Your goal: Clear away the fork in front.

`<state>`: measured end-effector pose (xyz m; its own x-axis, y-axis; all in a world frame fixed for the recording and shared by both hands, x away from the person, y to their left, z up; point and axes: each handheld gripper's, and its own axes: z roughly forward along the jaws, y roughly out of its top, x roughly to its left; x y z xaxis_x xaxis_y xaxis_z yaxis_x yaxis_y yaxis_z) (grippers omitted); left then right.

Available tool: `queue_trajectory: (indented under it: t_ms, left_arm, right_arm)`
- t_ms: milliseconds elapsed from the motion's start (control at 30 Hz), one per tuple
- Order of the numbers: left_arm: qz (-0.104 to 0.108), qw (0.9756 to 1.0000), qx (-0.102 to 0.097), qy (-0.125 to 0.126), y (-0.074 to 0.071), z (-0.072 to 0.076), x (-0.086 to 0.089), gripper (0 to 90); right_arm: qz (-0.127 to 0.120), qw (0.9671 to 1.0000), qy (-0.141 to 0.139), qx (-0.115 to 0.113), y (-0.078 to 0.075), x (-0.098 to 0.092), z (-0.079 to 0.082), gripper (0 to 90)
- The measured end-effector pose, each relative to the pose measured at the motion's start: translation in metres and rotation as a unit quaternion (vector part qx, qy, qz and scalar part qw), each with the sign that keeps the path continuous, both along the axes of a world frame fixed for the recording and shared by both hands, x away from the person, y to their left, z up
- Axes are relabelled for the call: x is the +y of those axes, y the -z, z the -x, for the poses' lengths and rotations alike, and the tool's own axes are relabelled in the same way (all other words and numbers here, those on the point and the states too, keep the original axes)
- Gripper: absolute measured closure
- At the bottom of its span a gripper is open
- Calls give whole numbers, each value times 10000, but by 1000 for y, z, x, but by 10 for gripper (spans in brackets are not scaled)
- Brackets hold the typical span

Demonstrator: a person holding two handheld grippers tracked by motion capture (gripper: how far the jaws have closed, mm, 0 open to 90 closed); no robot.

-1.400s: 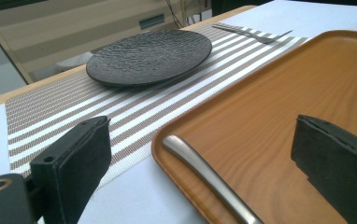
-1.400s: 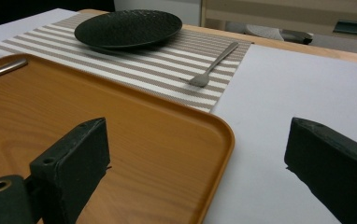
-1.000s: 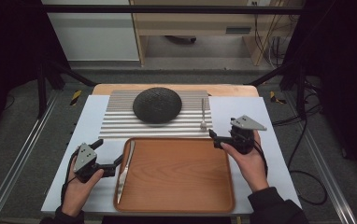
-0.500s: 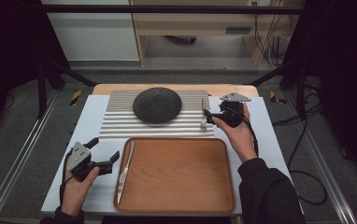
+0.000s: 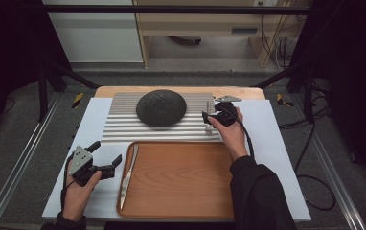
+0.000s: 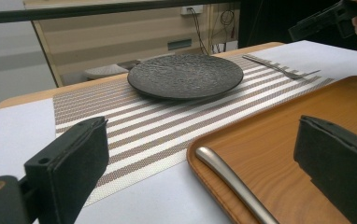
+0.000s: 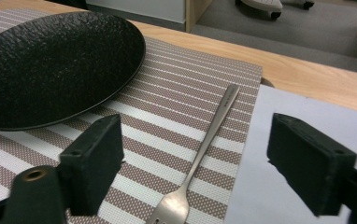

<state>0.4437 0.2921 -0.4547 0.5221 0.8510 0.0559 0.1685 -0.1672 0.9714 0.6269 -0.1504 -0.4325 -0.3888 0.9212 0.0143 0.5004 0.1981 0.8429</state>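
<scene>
Seemingly early on, the right gripper [image 7: 193, 163] hangs released over the fork [image 7: 200, 149] on the striped placemat [image 5: 123, 129] at centre frame, nothing grasped yet, while the left gripper [image 5: 105, 155], also released, waits by the tray's [image 5: 181, 211] knife [image 5: 128, 167].

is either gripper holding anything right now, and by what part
Nothing is held. The left gripper is open beside the tray, near the knife handle. The right gripper is open over the fork, not touching it.
</scene>
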Motion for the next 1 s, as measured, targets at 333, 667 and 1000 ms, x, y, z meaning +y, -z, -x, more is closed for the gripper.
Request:
queue_trajectory:
  t_ms: [333,667,1000]
  left_arm:
    - [-11,10000,-5,11,0,0,0,37]
    - [-57,10000,3,25,0,0,-1,40]
    - [-50,10000,28,33,0,0,0,43]
  right_arm:
    - [49,9998,86,192,15,8,-4,478]
    - [170,9991,189,325,24,8,-11,562]
    - [208,9977,223,605,33,8,-17,612]
